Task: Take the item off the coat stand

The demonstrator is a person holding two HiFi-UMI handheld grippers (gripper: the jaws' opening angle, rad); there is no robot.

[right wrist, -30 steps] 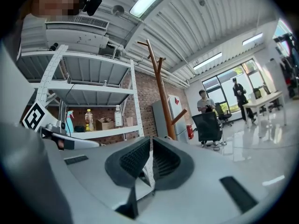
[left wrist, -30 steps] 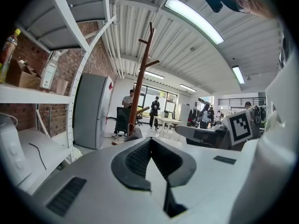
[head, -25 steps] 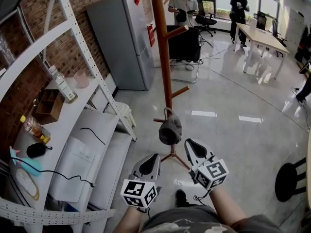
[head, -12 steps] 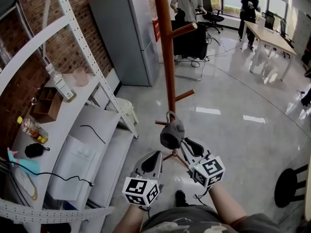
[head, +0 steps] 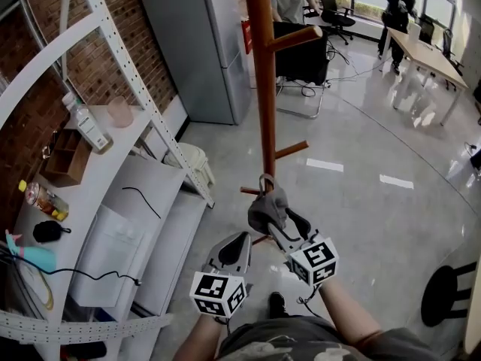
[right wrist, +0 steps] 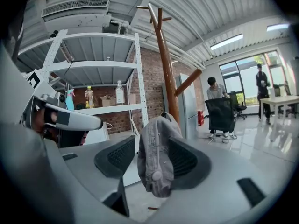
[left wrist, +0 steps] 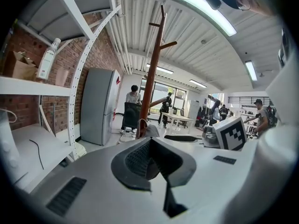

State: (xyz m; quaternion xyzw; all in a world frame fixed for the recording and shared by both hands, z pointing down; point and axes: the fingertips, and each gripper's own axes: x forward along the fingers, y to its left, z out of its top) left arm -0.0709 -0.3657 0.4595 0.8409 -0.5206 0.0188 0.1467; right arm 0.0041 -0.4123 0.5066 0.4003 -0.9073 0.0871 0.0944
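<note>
Head view, looking steeply down: white shelf rack point(head: 161, 175) along the brick wall at left, grey fridge point(head: 199, 43) beyond it. At centre, brown coat stand point(head: 263, 89), rising out of frame. Lower on its pole, grey cap point(head: 267, 209), hanging by its strap loop at a short peg. Right gripper point(head: 282, 222) up at the cap, jaws just opened wide, one on either side of the fabric, not clamping it. Left gripper point(head: 237, 245) lower and to the left, clear of the cap, jaws together on nothing.
</note>
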